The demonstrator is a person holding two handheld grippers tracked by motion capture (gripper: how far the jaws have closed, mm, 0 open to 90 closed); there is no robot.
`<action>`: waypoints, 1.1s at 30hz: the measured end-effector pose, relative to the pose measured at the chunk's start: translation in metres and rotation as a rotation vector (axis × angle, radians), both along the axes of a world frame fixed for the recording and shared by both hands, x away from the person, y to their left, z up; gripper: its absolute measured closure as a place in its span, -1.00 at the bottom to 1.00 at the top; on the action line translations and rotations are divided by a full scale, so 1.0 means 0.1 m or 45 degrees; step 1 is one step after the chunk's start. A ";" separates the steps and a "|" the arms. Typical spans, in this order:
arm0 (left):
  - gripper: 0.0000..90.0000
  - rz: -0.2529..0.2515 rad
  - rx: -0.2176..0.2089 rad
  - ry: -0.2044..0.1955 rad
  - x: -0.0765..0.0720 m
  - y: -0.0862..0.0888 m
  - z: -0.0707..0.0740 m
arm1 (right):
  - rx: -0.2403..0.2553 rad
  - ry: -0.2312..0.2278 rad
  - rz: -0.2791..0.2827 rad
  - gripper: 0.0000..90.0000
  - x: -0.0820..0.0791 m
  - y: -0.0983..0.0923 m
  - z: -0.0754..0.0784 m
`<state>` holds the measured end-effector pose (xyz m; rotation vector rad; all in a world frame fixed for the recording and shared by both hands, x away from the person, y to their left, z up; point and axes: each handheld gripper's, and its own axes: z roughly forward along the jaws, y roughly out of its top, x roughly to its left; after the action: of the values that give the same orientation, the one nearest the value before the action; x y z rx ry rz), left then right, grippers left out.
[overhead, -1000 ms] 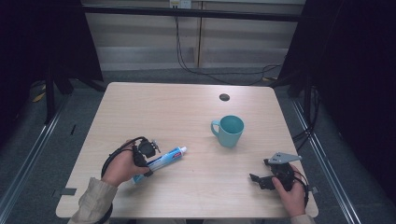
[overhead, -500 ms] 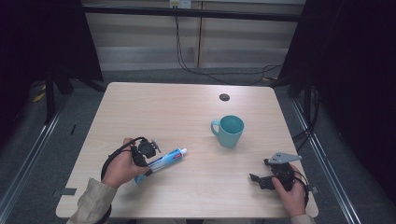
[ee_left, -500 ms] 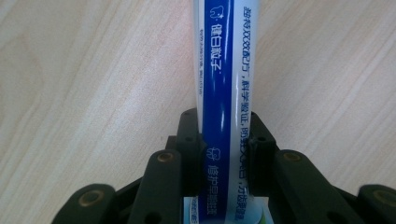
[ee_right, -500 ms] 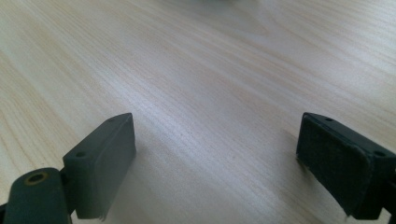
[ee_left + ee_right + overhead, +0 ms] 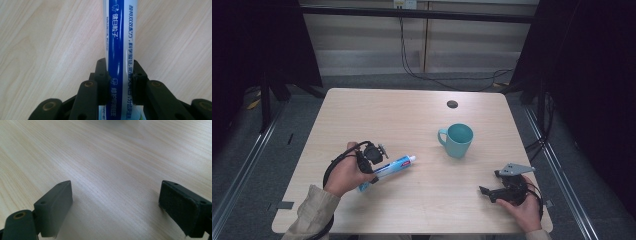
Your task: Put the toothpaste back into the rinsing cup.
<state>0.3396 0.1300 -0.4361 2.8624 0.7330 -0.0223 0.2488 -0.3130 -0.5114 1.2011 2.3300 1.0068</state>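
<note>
A blue and white toothpaste tube lies at the front left of the wooden table, its white cap pointing right. My left gripper, held in a hand, is shut on the tube's lower half. In the left gripper view both black pads press the sides of the tube, which runs straight up from the gripper. My right gripper rests low at the front right in the other hand. Its jaws stand wide open over bare wood in the right gripper view.
A teal mug stands right of centre, handle to the left, between the two hands. A small dark round disc lies near the far edge. Cables trail from both grippers. Dark floor and rails surround the table.
The left hand and the tube have shifted slightly at the front left. The right hand and the mug have kept still.
</note>
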 end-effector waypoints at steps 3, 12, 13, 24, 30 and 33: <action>0.62 -0.008 -0.002 -0.016 0.00 -0.03 0.04 | 0.001 0.000 0.007 -0.73 0.00 -0.01 0.00; 0.62 -0.034 -0.010 -0.026 0.00 -0.15 0.08 | -0.040 0.023 0.103 -0.68 0.03 0.02 0.12; 0.62 -0.036 -0.009 -0.032 0.00 -0.17 0.09 | -0.057 0.021 0.126 -0.68 0.03 0.03 0.13; 0.62 -0.088 -0.008 -0.019 0.00 -0.34 0.11 | -0.162 0.036 0.294 -0.69 0.13 0.21 0.35; 0.62 -0.114 -0.005 -0.043 -0.04 -0.43 0.13 | -0.190 0.045 0.360 -0.69 0.18 0.31 0.45; 0.62 -0.127 -0.016 -0.047 -0.05 -0.46 0.14 | -0.212 0.042 0.381 -0.69 0.19 0.36 0.49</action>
<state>0.3348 0.0841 -0.4221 2.8766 0.5805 0.0115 0.2676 -0.2769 -0.4622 0.8290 2.6146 0.8654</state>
